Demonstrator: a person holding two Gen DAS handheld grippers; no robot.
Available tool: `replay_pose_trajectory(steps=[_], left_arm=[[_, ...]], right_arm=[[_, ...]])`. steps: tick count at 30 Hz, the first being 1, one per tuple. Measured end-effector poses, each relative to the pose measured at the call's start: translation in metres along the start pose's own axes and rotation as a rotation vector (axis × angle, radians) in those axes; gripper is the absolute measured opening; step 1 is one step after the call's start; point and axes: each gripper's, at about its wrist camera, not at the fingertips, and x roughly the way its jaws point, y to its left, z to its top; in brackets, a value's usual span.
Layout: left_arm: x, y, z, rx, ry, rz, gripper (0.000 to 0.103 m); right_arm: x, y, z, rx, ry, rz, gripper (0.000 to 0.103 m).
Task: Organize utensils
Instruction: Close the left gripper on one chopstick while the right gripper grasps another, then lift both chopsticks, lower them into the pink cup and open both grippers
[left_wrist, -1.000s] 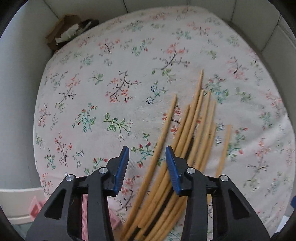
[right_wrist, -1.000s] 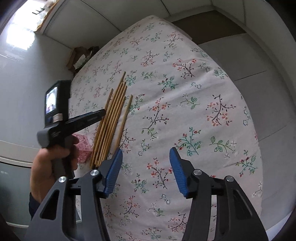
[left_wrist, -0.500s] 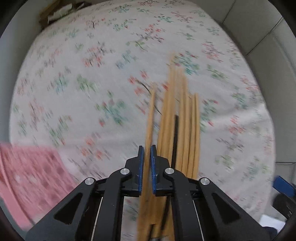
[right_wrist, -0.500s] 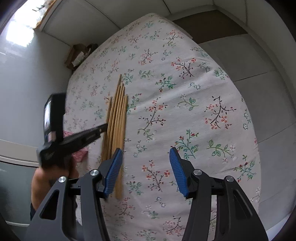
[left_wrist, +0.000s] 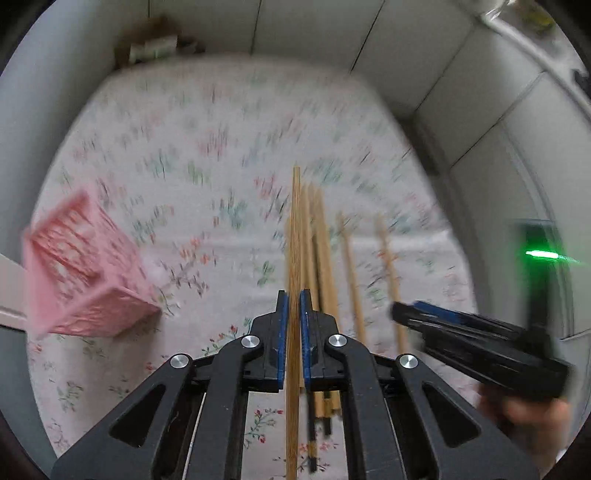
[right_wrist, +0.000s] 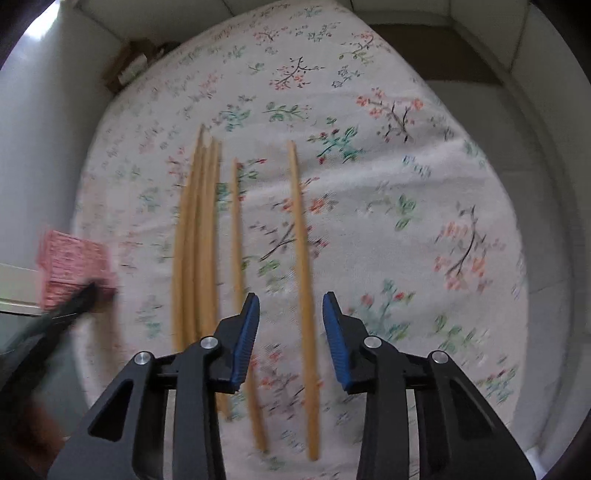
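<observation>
Your left hand-held gripper (left_wrist: 294, 310) clamped on 1 chopstick (left_wrist: 294, 236), lifted above the floral desk (right_wrist: 369, 206), your right hand-held gripper (right_wrist: 291, 314) closing, astride 1 loose chopstick (right_wrist: 301, 236), untouched, right of the bundle (right_wrist: 197, 229), pink basket (right_wrist: 70, 264) left.

Showing matte black frames on both grippers, left (left_wrist: 291, 310) and right (right_wrist: 291, 332): triangular cut-outs in the arms, round silver screws at the pivots, ribbed blue pads (right_wrist: 245, 338) lining the fingers. Glowing green light on the right unit's black housing.
</observation>
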Motion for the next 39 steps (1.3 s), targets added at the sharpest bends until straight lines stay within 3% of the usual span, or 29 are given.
replay_pose_trajectory(steps=[5, 6, 7, 8, 10, 16, 21, 23, 32, 37, 39], left_arm=[[-0.043, 0.0, -0.004, 0.0, -0.143, -0.056, 0.006], [-0.048, 0.0, -0.006, 0.002, -0.165, -0.059, 0.006], [-0.052, 0.001, -0.009, 0.0, -0.18, -0.062, 0.006], [-0.054, 0.002, -0.011, -0.002, -0.186, -0.062, 0.006], [-0.059, 0.005, -0.011, -0.013, -0.206, -0.085, 0.006], [-0.089, 0.01, -0.009, 0.012, -0.32, -0.122, 0.006], [-0.105, 0.022, -0.006, 0.016, -0.396, -0.131, 0.006], [-0.113, 0.032, -0.004, 0.012, -0.439, -0.123, 0.006], [-0.161, 0.111, 0.007, -0.141, -0.767, -0.041, 0.006], [-0.152, 0.125, 0.014, -0.166, -0.89, -0.007, 0.006], [-0.14, 0.125, 0.017, -0.154, -0.884, 0.024, 0.006]], right_arm=[[0.012, 0.009, 0.011, -0.059, -0.005, -0.085, 0.032], [0.014, 0.015, 0.011, -0.084, -0.01, -0.099, 0.027], [0.017, 0.022, 0.01, -0.117, -0.013, -0.11, 0.011], [0.018, 0.025, 0.009, -0.123, -0.012, -0.106, 0.007], [0.013, 0.028, 0.008, -0.114, -0.025, -0.08, 0.007], [-0.074, 0.043, -0.007, -0.158, -0.292, 0.029, 0.007], [-0.117, 0.047, -0.021, -0.215, -0.488, 0.18, 0.007], [-0.128, 0.06, -0.028, -0.252, -0.563, 0.198, 0.007], [-0.128, 0.085, -0.039, -0.293, -0.67, 0.283, 0.007], [-0.121, 0.109, -0.045, -0.299, -0.711, 0.308, 0.007], [-0.12, 0.113, -0.045, -0.298, -0.727, 0.317, 0.007]])
